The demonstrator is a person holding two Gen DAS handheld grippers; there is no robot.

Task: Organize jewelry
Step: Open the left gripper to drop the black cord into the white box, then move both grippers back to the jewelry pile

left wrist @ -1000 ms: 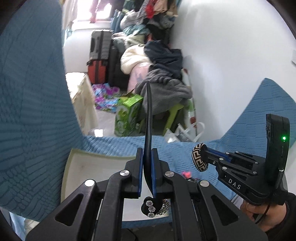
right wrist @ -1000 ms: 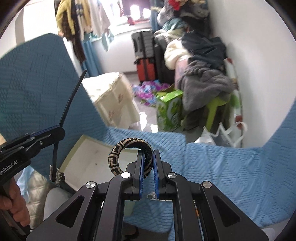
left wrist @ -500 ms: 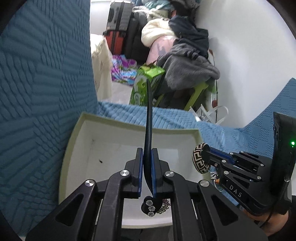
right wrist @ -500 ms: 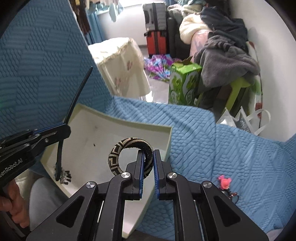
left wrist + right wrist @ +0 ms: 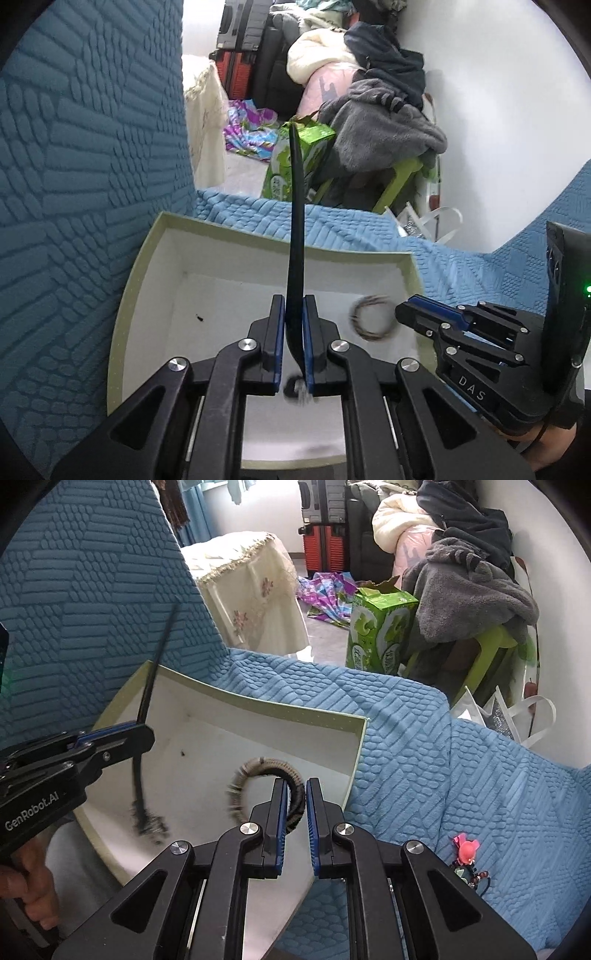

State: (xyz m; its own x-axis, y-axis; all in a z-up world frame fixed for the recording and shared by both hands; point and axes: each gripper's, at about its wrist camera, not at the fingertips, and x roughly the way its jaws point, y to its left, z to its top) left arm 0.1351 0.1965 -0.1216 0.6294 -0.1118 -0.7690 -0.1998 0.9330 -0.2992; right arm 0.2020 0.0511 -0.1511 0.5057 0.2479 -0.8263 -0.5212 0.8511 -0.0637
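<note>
While both grippers hang over the white box (image 5: 258, 236), neither 1 is really clamping anything that we can see. The left gripper (image 5: 293, 306) has just been easing its jaws apart, and they now stand only a crack open with the black strap (image 5: 295, 221) running up between the blue pads. There's a sliver of daylight on the strap's left side, so we'd call it loose in there and not pinched, though the blur makes it hard to say whether the right pad is touching it. The strap's sparkly charm end (image 5: 147, 821) hangs low inside the box, smeared by motion in both views.

The right gripper (image 5: 295, 786) is the same deal: jaws barely parted, with the woven black-and-tan bangle (image 5: 251, 771) sitting partly between the pads. We see a gap between its band and the right pad, so it's let go. The bangle is blurred, and in the left wrist view it shows as a ring over the box floor just beside the right gripper's tips.

The box sits on the blue textured cover (image 5: 92, 184). A pink trinket with beads (image 5: 466, 849) lies on the cover, well apart from the box.
</note>
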